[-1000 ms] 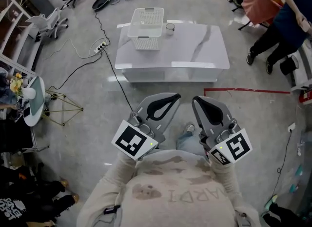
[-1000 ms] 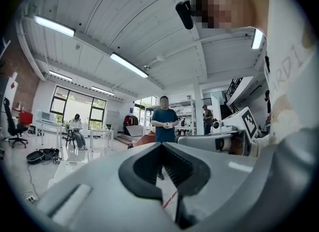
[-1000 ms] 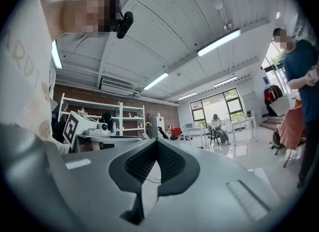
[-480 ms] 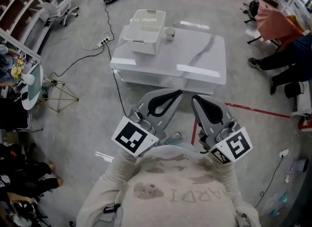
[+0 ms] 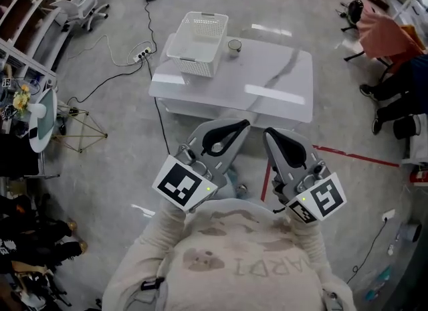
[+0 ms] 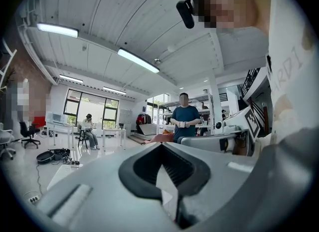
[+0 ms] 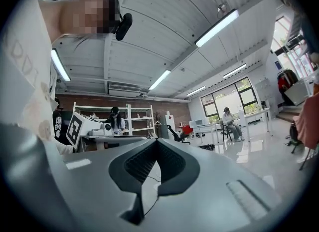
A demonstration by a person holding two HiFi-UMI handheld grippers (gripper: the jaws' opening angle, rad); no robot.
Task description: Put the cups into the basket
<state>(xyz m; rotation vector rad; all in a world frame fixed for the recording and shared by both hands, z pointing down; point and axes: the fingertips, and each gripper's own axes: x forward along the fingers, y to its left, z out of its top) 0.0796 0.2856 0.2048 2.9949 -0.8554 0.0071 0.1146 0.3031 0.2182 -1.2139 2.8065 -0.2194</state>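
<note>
L gripper (image 5: 239,128) & R gripper (image 5: 267,134): jaws pressed together on each, nothing between. Tips nearly side by side, pointing fwd. Both held close to chest, forearms tucked in. Well ahead of both: cup (image 5: 234,46) on table (image 5: 274,92), just right of basket (image 5: 192,67).

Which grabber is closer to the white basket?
Left. Both are far short of the table. The basket stands at the table's left end, and the left gripper is on that side. The right gripper is beside it, farther to the right.
</note>
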